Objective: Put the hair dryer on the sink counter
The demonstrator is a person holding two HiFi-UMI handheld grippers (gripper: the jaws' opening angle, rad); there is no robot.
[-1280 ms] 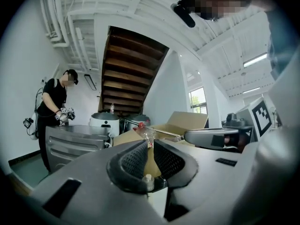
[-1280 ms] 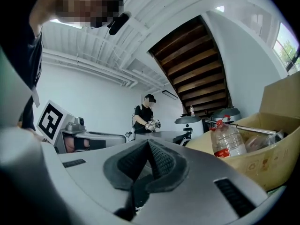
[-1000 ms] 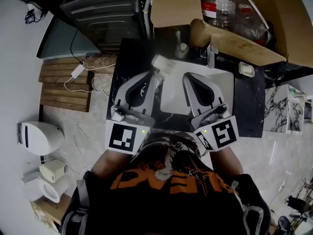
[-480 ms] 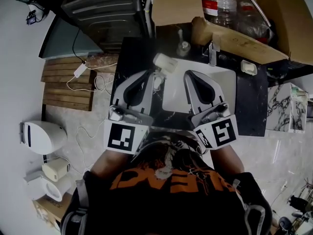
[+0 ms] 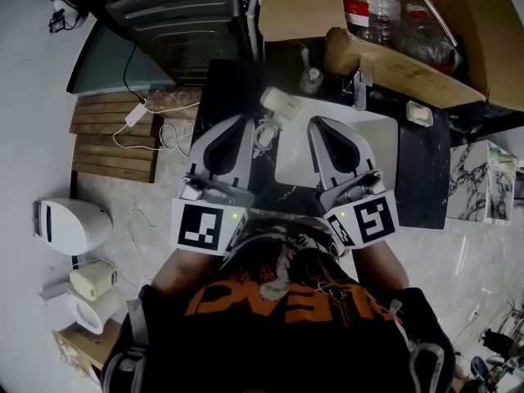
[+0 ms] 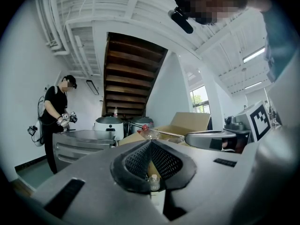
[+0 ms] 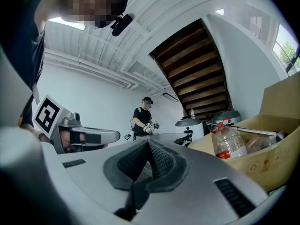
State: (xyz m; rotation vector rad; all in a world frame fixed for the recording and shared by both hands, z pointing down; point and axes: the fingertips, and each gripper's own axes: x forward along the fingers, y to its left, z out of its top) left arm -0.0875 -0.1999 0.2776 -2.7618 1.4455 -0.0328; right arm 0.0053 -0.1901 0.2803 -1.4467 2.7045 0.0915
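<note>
Left hand-held gripper (image 6: 150,149): pressed together, pads meeting, nothing between them; poised over the left part of the counter (image 5: 219,88).
Right hand-held gripper (image 7: 148,146): pressed together too, empty; poised above the sink (image 5: 377,137).
Hair dryer (image 5: 279,102): white, lying at the sink's back left corner, just ahead of the left tip; touched by neither tool. Cannot tell whether part of it overhangs the basin.
Cord (image 5: 264,135): looped loosely between the dryer and the left tip, right at the basin's edge.
Step in hand: by the look of it, a check on the placement, or the lead-in to a fresh pick.
Doing it well: spread the left jaws before lowering; take the dryer across its body, not by the cord.
Set-down: flat on the dark surface, well clear of the rim, so no slide into the basin.
Watch-out: loose cord snagging a jaw or trailing into the sink.
</note>
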